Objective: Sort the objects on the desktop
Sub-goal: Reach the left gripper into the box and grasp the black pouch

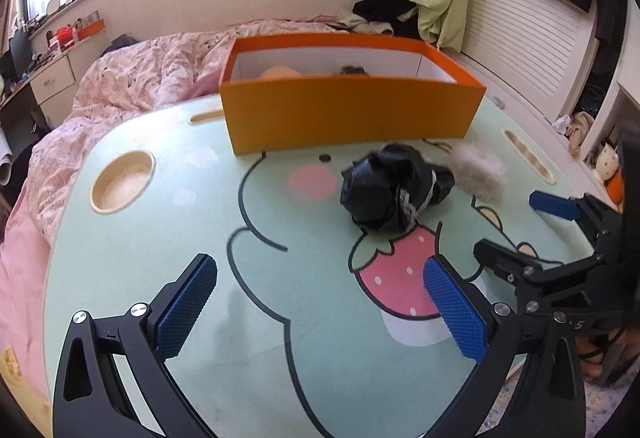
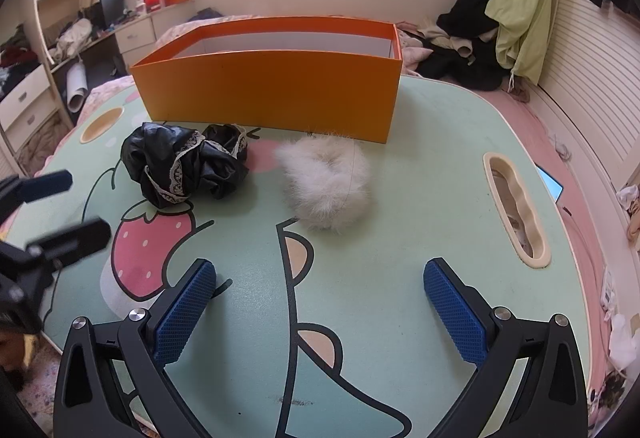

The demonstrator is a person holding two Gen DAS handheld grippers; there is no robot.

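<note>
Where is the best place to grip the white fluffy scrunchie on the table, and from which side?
Grip the white fluffy scrunchie across its near, thicker lobe, coming from above and from the front. It lies flat, the orange box blocks its far side, and the black bundle sits apart at its left. The open right tool already faces it.
</note>
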